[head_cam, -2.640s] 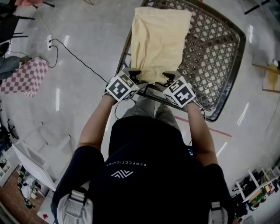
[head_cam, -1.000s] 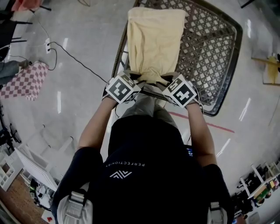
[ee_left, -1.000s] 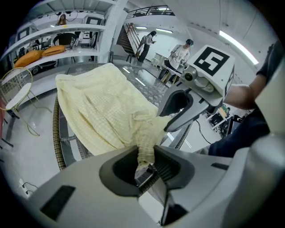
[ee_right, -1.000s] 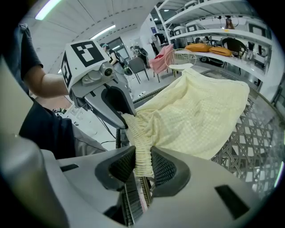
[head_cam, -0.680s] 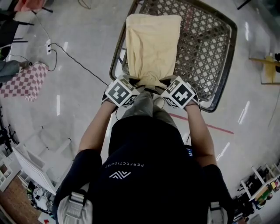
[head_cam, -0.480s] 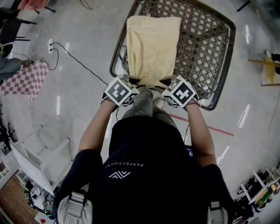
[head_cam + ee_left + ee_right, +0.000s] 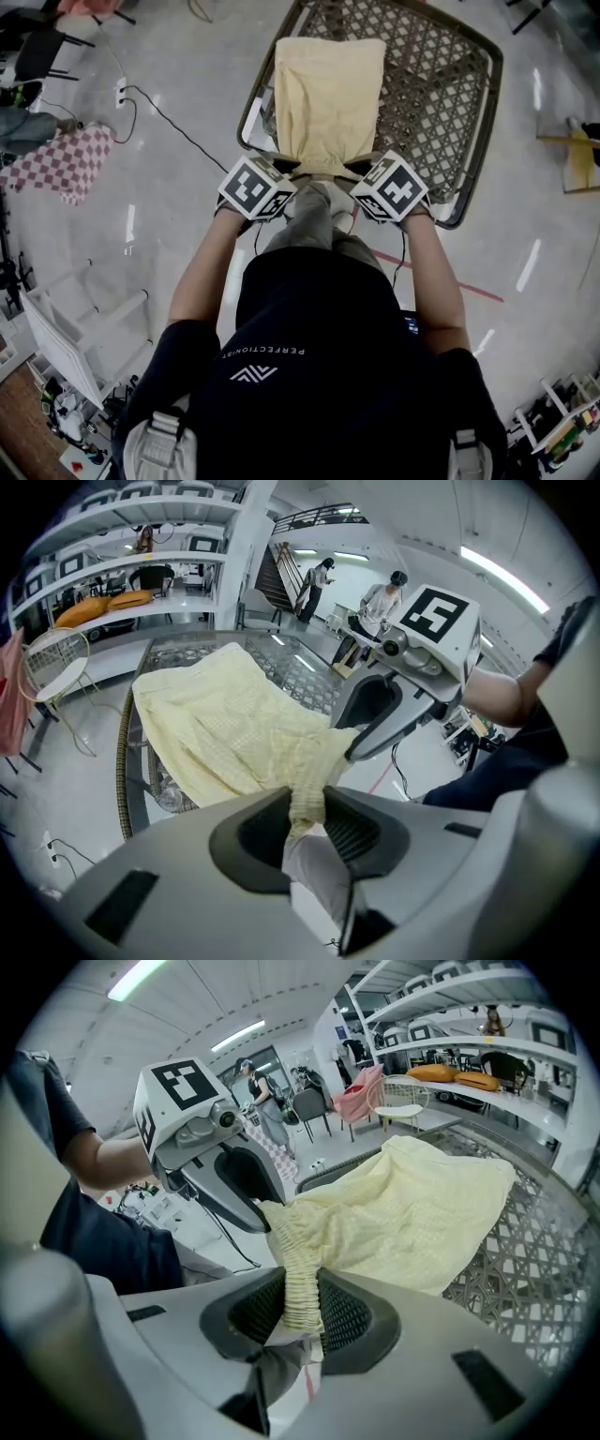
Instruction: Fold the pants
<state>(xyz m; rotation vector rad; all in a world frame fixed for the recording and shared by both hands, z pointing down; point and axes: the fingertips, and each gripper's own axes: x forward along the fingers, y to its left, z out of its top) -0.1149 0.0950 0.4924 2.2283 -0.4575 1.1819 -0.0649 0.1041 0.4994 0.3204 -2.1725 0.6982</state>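
Note:
Pale yellow pants [image 7: 328, 89] lie flat on a dark lattice table [image 7: 441, 103], stretched away from me. Their gathered elastic waistband hangs off the near table edge between my two grippers. My left gripper [image 7: 286, 171] is shut on the waistband's left end [image 7: 306, 799], the fabric bunched between its pads. At the waistband's right end [image 7: 300, 1288] my right gripper [image 7: 361, 171] is shut on the ribbed elastic. In the left gripper view the pants [image 7: 225, 728] run back over the table; the right gripper view shows the pants [image 7: 422, 1213] likewise.
The lattice table's rim [image 7: 473, 202] ends just beyond my right gripper. A black cable [image 7: 173, 131] crosses the floor at left, near a checked cloth [image 7: 61, 164]. White shelving [image 7: 56, 342] stands at lower left. People stand far off in both gripper views.
Both grippers have drawn the waistband back toward me and slightly up, lifting it off the near table edge. The pants slid a little nearer on the table.

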